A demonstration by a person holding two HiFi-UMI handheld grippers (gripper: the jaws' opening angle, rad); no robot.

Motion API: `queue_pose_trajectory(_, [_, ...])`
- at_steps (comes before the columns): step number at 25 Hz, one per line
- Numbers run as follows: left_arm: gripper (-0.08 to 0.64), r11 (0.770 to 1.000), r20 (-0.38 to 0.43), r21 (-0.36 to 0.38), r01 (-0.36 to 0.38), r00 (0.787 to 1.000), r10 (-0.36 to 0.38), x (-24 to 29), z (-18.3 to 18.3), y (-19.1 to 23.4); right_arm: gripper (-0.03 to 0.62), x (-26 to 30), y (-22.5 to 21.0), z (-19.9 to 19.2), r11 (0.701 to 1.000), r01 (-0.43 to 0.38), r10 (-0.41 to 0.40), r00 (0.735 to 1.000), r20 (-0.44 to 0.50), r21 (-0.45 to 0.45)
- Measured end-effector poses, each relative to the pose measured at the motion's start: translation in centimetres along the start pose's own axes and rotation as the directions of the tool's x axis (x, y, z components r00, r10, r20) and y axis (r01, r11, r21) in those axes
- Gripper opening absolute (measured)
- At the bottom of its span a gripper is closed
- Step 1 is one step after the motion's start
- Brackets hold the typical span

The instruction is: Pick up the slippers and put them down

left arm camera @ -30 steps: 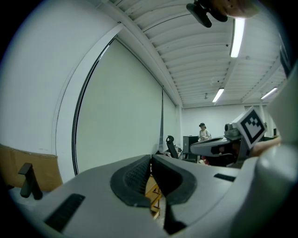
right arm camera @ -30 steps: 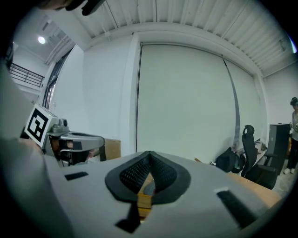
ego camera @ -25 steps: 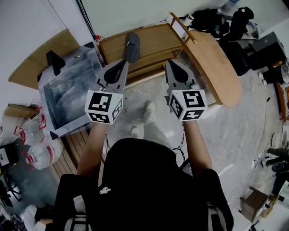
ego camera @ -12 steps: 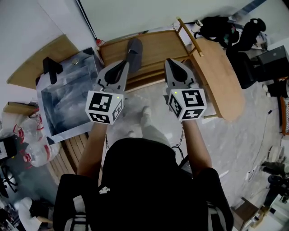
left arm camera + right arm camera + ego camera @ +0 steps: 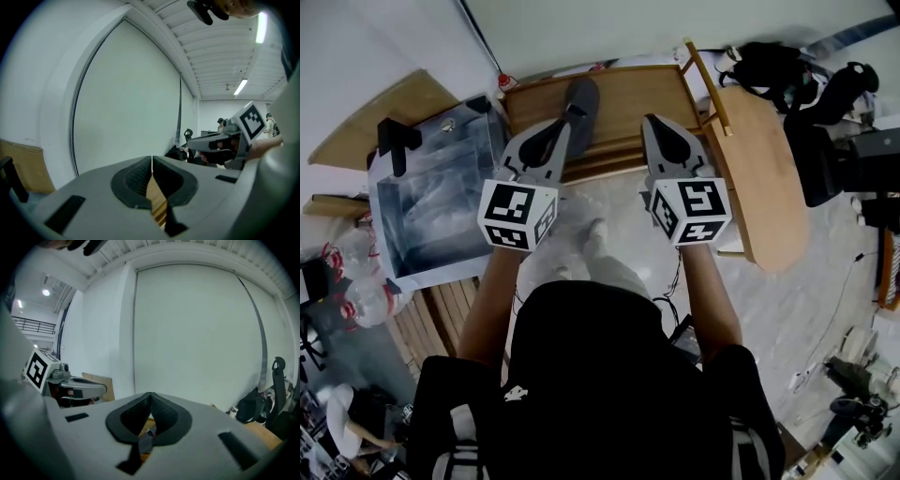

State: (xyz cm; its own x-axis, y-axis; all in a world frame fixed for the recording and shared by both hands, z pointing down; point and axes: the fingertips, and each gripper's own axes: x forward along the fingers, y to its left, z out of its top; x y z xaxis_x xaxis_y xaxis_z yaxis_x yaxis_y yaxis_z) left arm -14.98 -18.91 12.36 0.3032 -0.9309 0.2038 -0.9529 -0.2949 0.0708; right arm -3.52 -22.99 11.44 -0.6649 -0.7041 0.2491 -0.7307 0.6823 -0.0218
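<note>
One grey slipper (image 5: 580, 101) lies on a low wooden rack (image 5: 628, 94) by the wall in the head view. My left gripper (image 5: 563, 127) is shut and empty, its tip just short of the slipper's near end. In the left gripper view the left gripper (image 5: 152, 157) shows closed jaws, with rack wood (image 5: 157, 202) in the gap below them. My right gripper (image 5: 654, 122) is shut too, held over the rack's right half. Below the closed tips of the right gripper (image 5: 151, 405) a grey thing (image 5: 146, 442) shows; what it is I cannot tell.
A clear plastic box (image 5: 431, 202) stands left of the rack. A rounded wooden board (image 5: 759, 169) leans at the right, with black bags (image 5: 773, 66) behind it. Plastic bottles (image 5: 356, 300) lie at the far left. The person's foot (image 5: 593, 230) is on the marble floor.
The person has stepped closer to the rack, and both grippers now reach over its front edge. The left tip has come near the slipper. Both stay shut.
</note>
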Motion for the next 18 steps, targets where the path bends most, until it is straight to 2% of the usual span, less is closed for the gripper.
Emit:
queue_pose_trajectory(7, [0.009, 0.999, -0.044, -0.023, -0.034, 0.998, 0.033, 3.9, -1.7, 1.1, 0.0, 3.6, -2.4, -1.6, 0.999, -0.051, 0.052, 0.998, -0.041, 0.015])
queue_pose_trajectory(18, [0.009, 0.991, -0.146, -0.097, -0.091, 0.986, 0.077, 8.2, -7.7, 3.4, 0.0, 8.9, -4.2, -6.5, 0.993, -0.111, 0.117, 0.983, -0.139, 0.046])
